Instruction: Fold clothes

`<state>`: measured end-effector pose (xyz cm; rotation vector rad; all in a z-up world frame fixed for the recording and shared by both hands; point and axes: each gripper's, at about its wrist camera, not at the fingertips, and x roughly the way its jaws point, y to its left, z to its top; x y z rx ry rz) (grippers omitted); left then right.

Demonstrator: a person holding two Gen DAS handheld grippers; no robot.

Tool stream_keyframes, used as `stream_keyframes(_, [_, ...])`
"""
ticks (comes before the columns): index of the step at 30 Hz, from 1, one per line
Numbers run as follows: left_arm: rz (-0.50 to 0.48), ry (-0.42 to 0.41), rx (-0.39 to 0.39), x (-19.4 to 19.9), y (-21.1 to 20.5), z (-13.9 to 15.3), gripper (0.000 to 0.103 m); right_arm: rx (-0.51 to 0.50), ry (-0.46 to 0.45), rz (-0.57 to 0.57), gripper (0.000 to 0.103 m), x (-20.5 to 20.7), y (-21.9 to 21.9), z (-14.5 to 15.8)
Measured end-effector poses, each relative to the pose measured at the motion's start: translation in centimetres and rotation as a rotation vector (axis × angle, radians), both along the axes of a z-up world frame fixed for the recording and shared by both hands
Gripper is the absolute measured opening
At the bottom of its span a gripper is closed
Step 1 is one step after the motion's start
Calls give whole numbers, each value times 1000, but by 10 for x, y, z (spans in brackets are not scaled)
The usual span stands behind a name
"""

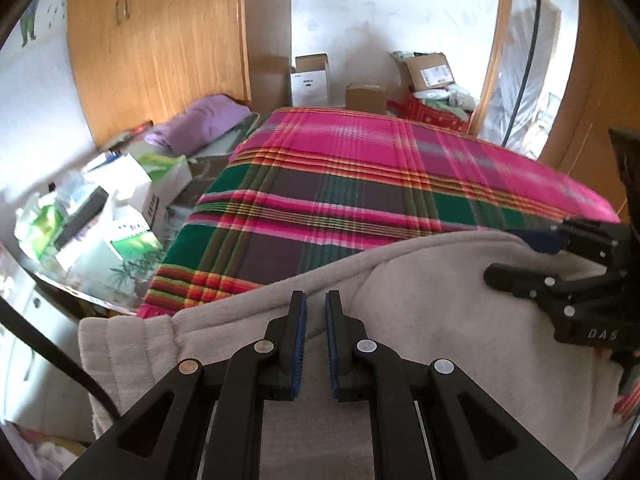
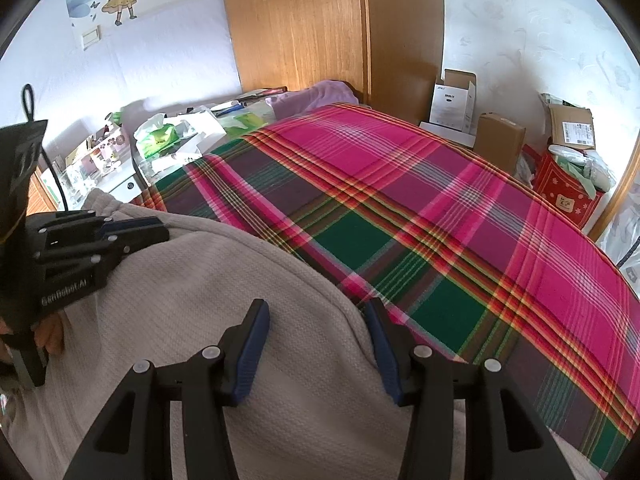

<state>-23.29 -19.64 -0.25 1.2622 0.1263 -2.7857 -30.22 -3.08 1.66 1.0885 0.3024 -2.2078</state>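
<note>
A pale grey fleece garment (image 1: 420, 320) lies bunched at the near edge of the bed; its ribbed hem (image 1: 120, 344) shows at the left. My left gripper (image 1: 315, 298) has its jaws nearly together, with a fold of the garment in the narrow gap between the blue pads. In the right wrist view the left gripper (image 2: 156, 230) lies at the garment's (image 2: 224, 320) far-left edge. My right gripper (image 2: 316, 310) stands open above the garment's right edge, with nothing gripped. It also shows at the right of the left wrist view, right gripper (image 1: 524, 252), over the cloth.
The plaid pink-and-green blanket (image 2: 460, 208) covers the bed beyond the garment. A cluttered bedside table (image 1: 120, 208) with tissue boxes stands left, near a purple cloth (image 1: 204, 120). A wooden wardrobe (image 2: 304, 24), cardboard boxes (image 2: 500, 136) and a red bag (image 2: 564, 192) line the far side.
</note>
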Motion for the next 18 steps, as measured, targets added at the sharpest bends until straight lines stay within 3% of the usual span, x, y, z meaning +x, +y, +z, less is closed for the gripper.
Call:
stream_keyframes(5, [29, 16, 61, 10, -8, 1, 10, 0, -1, 0, 50, 0, 0, 0])
stream_keyframes(9, [52, 19, -22, 18, 7, 4, 10, 1, -1, 0, 50, 0, -2, 1])
stream_keyframes(18, [65, 24, -67, 23, 11, 6, 8, -2, -1, 0, 50, -1, 1, 0])
